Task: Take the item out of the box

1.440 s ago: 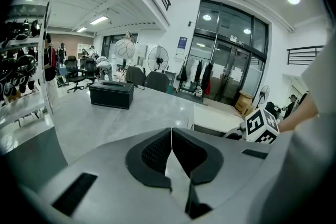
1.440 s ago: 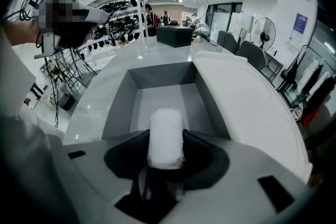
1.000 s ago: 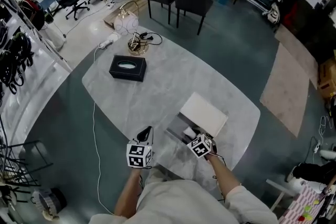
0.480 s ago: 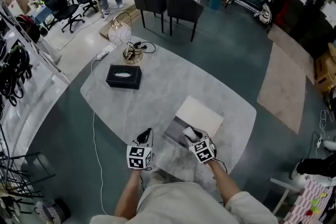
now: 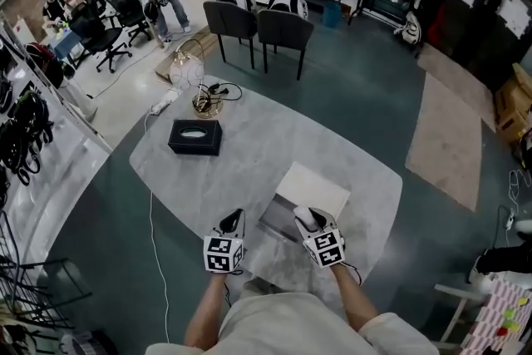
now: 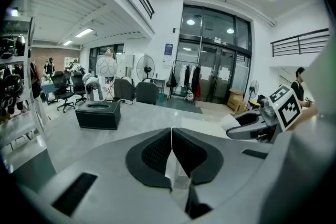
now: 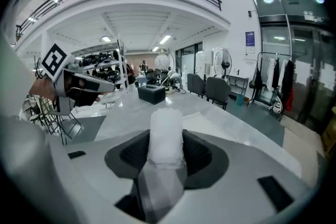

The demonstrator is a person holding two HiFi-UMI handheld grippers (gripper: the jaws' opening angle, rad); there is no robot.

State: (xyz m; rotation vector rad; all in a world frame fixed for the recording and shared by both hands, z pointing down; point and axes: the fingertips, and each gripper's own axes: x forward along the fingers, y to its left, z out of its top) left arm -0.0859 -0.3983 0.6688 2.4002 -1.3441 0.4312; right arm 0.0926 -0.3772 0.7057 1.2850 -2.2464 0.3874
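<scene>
Right gripper (image 5: 308, 219) has its fingers clamped on the white padded item (image 7: 166, 132), just above the open box (image 5: 279, 219) on the table (image 5: 249, 145). It looks light and squashy, so hold mid-body, gently. Left gripper (image 6: 171, 150) fingers clenched, empty.

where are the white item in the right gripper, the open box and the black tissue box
white item (image 7: 165, 136): right gripper view, its middle, between the jaws
open box (image 5: 314, 189): head view, its white lid
black tissue box (image 5: 209, 135): head view, its top

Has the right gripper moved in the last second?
Yes. Against the white box lid, the right gripper has drawn back slightly toward the person, shut on the white item.
</scene>
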